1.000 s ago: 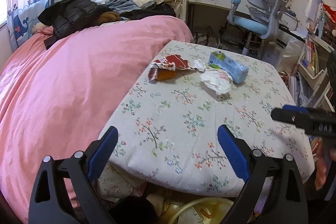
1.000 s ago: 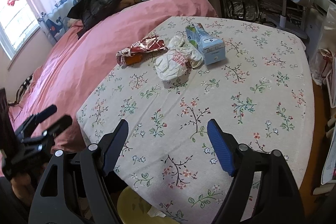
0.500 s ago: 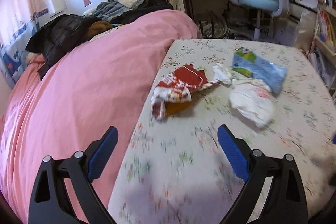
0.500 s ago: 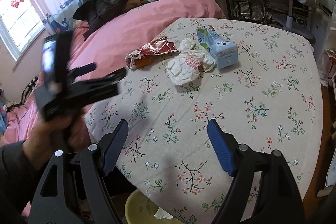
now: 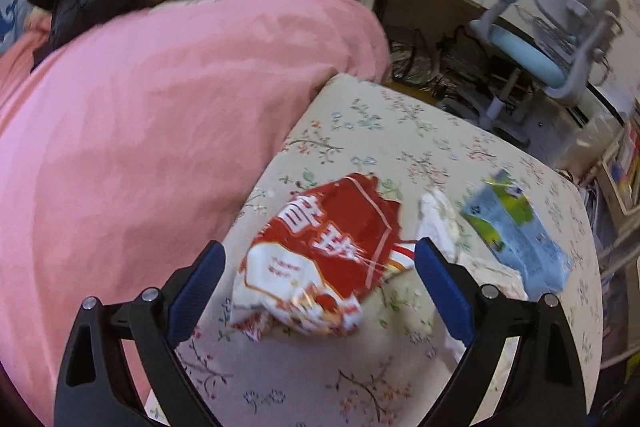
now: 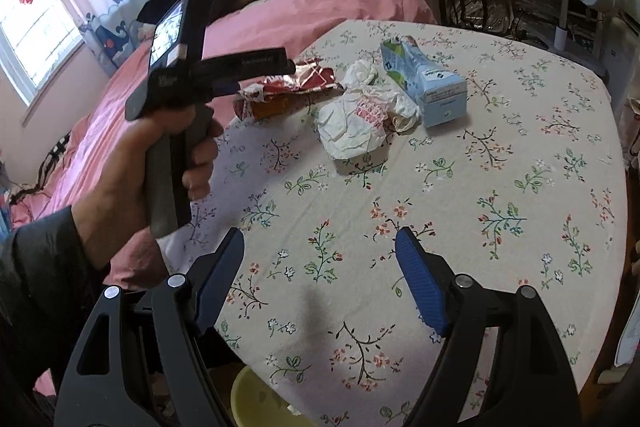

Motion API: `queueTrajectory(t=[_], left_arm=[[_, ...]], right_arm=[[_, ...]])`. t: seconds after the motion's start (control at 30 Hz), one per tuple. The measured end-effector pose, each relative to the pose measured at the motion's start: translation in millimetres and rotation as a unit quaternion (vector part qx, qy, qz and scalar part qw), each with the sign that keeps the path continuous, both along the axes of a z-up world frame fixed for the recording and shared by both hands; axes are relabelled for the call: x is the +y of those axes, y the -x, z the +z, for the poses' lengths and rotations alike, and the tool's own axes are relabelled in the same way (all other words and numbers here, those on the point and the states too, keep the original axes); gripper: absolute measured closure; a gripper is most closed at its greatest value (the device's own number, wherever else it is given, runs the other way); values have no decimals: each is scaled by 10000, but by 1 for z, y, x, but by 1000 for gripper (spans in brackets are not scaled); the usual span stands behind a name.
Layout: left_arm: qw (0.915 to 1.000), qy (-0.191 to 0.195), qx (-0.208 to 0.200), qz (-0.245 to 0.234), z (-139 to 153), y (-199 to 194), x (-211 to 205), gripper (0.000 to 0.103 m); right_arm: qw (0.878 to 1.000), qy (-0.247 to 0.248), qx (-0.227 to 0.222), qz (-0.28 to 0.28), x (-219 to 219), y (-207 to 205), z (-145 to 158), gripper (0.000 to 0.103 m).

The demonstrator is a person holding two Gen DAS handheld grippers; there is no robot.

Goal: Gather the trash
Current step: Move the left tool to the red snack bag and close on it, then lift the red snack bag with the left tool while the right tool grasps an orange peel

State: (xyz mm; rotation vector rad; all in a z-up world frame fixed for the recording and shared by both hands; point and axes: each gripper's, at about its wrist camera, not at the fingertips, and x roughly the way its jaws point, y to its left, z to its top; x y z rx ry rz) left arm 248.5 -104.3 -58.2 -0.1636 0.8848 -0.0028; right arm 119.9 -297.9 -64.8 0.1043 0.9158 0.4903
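A torn red-and-white snack bag (image 5: 320, 251) lies on the floral table (image 5: 380, 123) near its left edge. My left gripper (image 5: 320, 247) is open and low over the table, with the bag showing between its blue pads and neither pad pressing on it. Right of the bag sit crumpled white paper (image 5: 440, 227) and a blue-green carton (image 5: 516, 231). The right wrist view shows the same bag (image 6: 304, 83), paper (image 6: 356, 119) and carton (image 6: 432, 83) far ahead. My right gripper (image 6: 320, 235) is open over bare cloth, with nothing in it.
A hand (image 6: 132, 179) in a dark sleeve grips the left tool's handle at the table's left side. A pink bedcover (image 5: 160, 131) presses against that edge. A yellow bin (image 6: 260, 403) stands under the near edge. A blue desk chair (image 5: 532, 51) stands beyond the table.
My left gripper swept forward and left across the table until the snack bag came between its fingers. The hand holding it entered the right wrist view. The right gripper hardly shifted.
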Motion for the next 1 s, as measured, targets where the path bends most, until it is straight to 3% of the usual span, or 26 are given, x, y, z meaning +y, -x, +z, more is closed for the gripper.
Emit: queueTrajectory(t=[0.03, 0.1, 0.13, 0.17, 0.23, 0.27, 0.43, 0.57, 0.63, 0.67, 0.7, 0.77, 0.8, 1.0], left_arm=[[10000, 42, 59, 18, -3, -3, 2, 19], [9995, 145, 294, -43, -11, -9, 6, 49], [9992, 177, 345, -86, -14, -11, 8, 58], [9990, 211, 375, -148, -16, -13, 9, 73], [9986, 398, 328, -135, -13, -12, 16, 81], [9981, 512, 301, -132, -10, -11, 20, 90], [9967, 790, 113, -175, 5, -6, 28, 92], [9949, 837, 456, -328, -7, -13, 24, 88], [9952, 660, 560, -455, -14, -15, 17, 71], [9955, 554, 585, -507, -17, -15, 13, 48], [9957, 463, 584, -554, -19, -15, 9, 42], [9960, 317, 541, -642, -21, -16, 4, 44], [9956, 334, 490, -727, -21, -15, 2, 64], [9950, 750, 43, -659, 7, -5, 15, 84]], right_arm=[[10000, 12, 10, 17, 2, -2, -1, 28], [10000, 40, 26, 57, 6, -6, -3, 28], [9999, 54, 35, 79, 8, -7, -5, 28], [9999, 70, 48, 103, 11, -9, -6, 28], [9998, 100, 76, 138, 15, -12, -8, 28], [9998, 118, 90, 158, 17, -13, -10, 28], [9996, 153, 139, 206, 23, -17, -16, 28], [9994, 185, 201, 231, 27, -18, -21, 28], [9992, 211, 239, 228, 28, -19, -24, 28], [9992, 214, 256, 227, 27, -19, -25, 28], [9992, 215, 267, 227, 27, -20, -26, 28], [9992, 205, 269, 230, 28, -21, -26, 28], [9992, 194, 267, 236, 28, -22, -25, 28], [9989, 232, 256, 311, 36, -22, -26, 28]])
